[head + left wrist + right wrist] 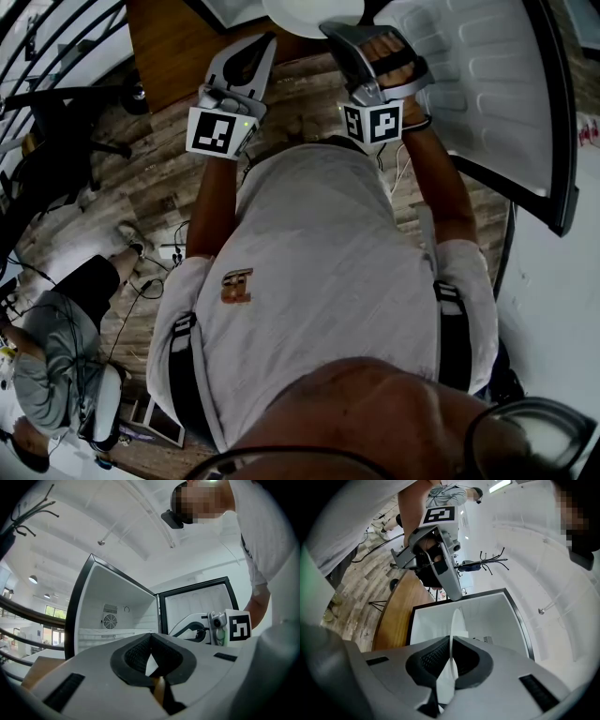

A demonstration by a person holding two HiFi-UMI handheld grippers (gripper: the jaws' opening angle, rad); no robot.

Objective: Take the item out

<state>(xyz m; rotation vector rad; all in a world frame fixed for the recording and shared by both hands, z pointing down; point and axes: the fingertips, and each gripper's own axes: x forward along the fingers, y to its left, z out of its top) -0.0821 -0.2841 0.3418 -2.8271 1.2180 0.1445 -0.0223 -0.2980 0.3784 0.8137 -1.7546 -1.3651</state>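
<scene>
Right gripper [451, 641] is clamped narrow on the rim of the white plate [456, 620], which we're holding edge-on on the near side of the open fridge [497, 616], probably so it clears the opening cleanly, with our left gripper [150, 637] closed alongside, looks empty.

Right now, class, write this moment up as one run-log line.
right gripper: shut on white plate, plate edge-on | left gripper: shut, nothing between jaws | fridge: door open
</scene>
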